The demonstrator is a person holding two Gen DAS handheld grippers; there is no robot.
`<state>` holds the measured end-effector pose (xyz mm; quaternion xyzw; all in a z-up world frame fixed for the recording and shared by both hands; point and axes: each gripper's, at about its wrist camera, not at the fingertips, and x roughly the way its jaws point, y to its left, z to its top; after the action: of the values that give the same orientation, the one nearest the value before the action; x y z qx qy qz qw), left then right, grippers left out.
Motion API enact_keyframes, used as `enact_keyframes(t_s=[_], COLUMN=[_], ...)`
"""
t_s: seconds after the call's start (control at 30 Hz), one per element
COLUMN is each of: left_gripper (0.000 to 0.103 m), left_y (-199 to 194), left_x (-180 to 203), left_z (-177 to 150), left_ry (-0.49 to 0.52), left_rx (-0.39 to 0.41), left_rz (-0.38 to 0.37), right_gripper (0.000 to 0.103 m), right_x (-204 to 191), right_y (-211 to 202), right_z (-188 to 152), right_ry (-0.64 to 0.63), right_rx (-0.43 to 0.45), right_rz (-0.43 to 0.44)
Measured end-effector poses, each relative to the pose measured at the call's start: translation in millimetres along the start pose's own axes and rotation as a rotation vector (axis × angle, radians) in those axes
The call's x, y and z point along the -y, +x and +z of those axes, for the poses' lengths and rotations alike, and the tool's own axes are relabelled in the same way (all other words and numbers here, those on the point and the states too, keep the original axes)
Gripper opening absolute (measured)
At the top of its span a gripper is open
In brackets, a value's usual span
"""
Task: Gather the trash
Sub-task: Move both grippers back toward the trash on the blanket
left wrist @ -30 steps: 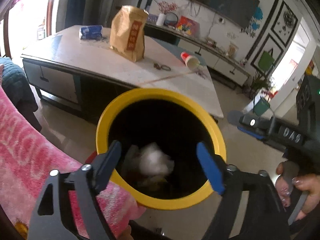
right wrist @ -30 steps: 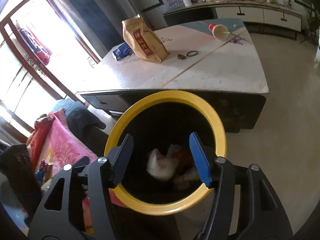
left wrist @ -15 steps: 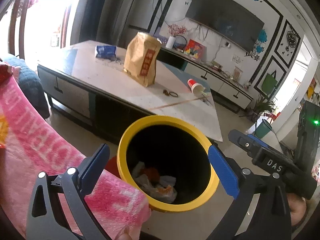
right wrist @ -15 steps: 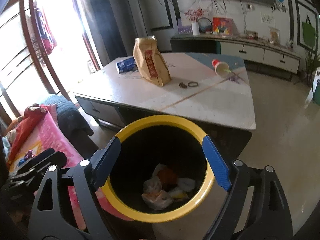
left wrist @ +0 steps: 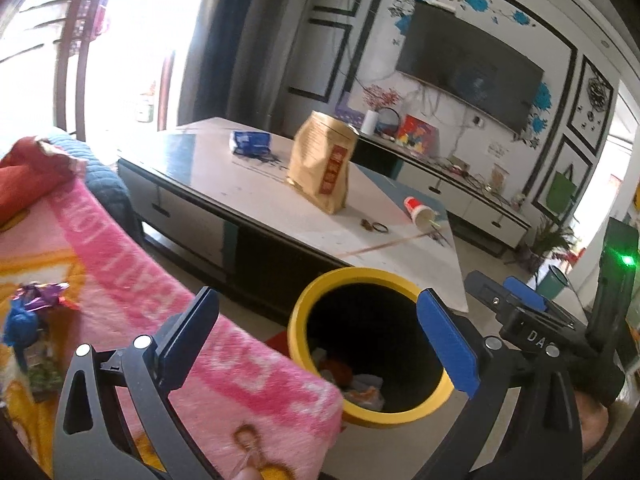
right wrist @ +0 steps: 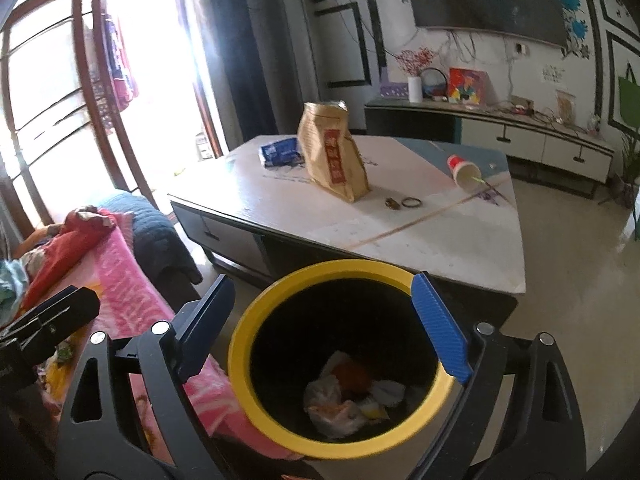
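Both grippers have pulled up and back from the bin since a second ago — the crumpled white wad seen mid-drop then now lies at the bottom. Left gripper [left wrist: 316, 340] fingers spread wide, nothing between them; right gripper [right wrist: 324, 328] same, wide and empty. Yellow-rimmed black bin [right wrist: 256, 344] sits on the floor between the tabletop [right wrist: 460, 240] and the pink blanket [left wrist: 120, 264]; trash in the bin [right wrist: 344, 396] is white plastic, an orange lump and wrappers. Still on the tabletop: brown paper bag [right wrist: 334, 152] upright, red label with characters too blurred to read; blue packet [right wrist: 280, 152] behind it; red-and-white paper cup [right wrist: 464, 170] on its side near the far edge; a small ring [right wrist: 411, 202] and a dark bit just beside it. In the left view the right gripper's body shows "DA", rest cut off. Large pink lettering on the blanket — unreadable. Purple-and-blue wrapper [left wrist: 28, 312] lies on the blanket
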<state>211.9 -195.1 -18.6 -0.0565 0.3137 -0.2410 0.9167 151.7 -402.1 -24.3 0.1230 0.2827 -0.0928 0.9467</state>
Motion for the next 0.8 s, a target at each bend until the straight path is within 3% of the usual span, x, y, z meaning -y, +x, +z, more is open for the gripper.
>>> enact_keyframes(t_s=[0.47, 0.8], left_gripper=[0.096, 0.096], left_y=[-70, -107], left_x=[-73, -116], left_z=[1, -6], left_ry=[-0.112, -0.177], left_rx=[0.082, 0.126], left_rz=[0.178, 0.249], right_gripper=[0.083, 0.083], right_x=[-74, -128], right_y=[-10, -21], right_z=[-5, -14], right_ry=[-0.102, -0.189], right_rx=[0.022, 0.019], right_rz=[0.166, 0.249])
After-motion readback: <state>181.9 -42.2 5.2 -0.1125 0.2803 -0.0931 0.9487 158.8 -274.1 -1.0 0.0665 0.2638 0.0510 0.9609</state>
